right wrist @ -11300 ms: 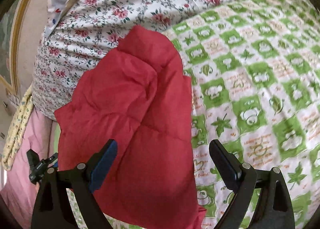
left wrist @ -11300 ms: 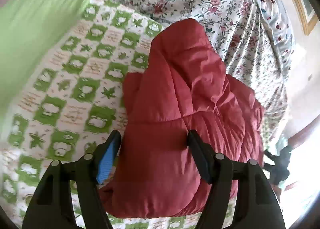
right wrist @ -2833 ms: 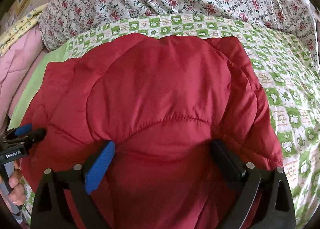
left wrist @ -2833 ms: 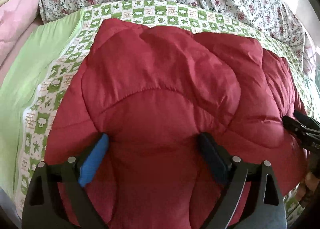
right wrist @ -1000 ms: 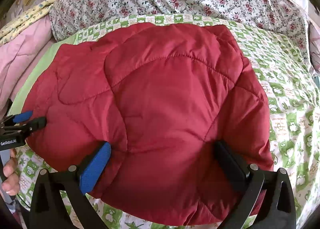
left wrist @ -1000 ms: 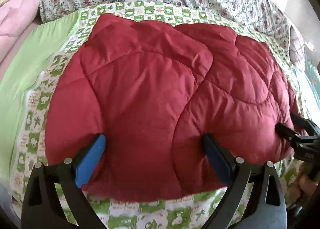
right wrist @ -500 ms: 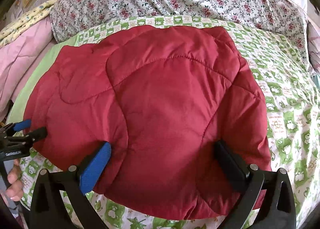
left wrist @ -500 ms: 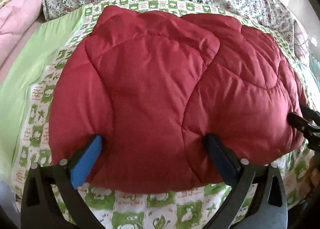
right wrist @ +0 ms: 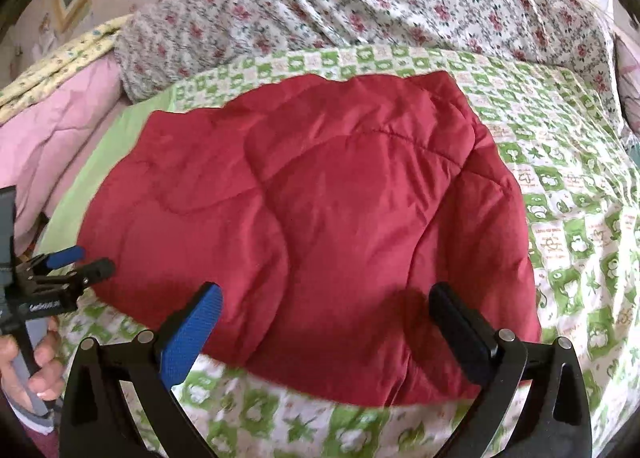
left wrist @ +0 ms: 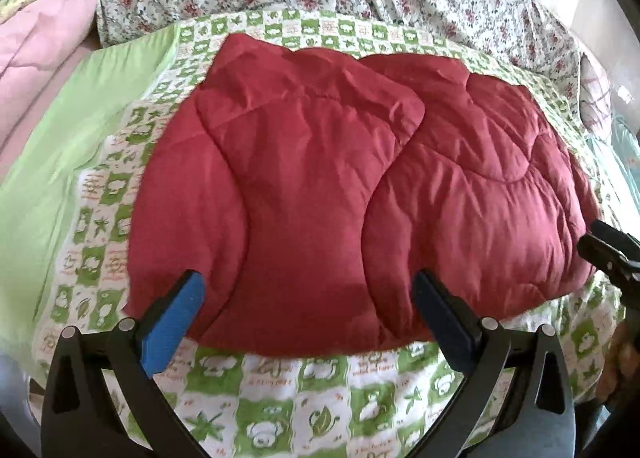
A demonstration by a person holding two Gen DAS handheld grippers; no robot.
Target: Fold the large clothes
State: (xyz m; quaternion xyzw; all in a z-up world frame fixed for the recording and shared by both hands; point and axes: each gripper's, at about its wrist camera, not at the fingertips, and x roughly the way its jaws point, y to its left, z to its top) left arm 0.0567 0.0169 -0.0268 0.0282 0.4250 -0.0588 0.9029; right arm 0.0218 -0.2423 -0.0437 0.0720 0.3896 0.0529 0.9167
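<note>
Right now both of my jaws stand wide apart and hold nothing. My left gripper [left wrist: 306,316] hovers over the near edge of the red padded jacket [left wrist: 340,193], its blue pad above the near-left corner and its black pad further right along the same edge; I cannot tell whether either pad brushes the fabric. My right gripper [right wrist: 326,320] hangs the same way, spread open above the jacket's near hem. In the right wrist view I see my left gripper at the left edge, just off the jacket's left side, with my left hand [right wrist: 38,368] wrapped around its handle.

I judge the folding to be well along, perhaps finished. The jacket lies in a compact, broad bundle with no sleeve trailing out that I can see, and a folded panel sits on top, its edge running across the left part of the bundle in the left wrist view. What may be left is one more fold to halve the bundle, or simply a smoothing press; I cannot say from here which is needed.

The jacket looks puffy and quilted, with curved stitch lines and soft creases, deep red all over, thick enough to spring back if a fold is not pressed. It rests on the bed, on a green-and-white checked sheet [left wrist: 304,394], nearer the near side, with a floral quilt [right wrist: 400,5] bunched beyond it and pink bedding [right wrist: 52,137] at far left.
</note>
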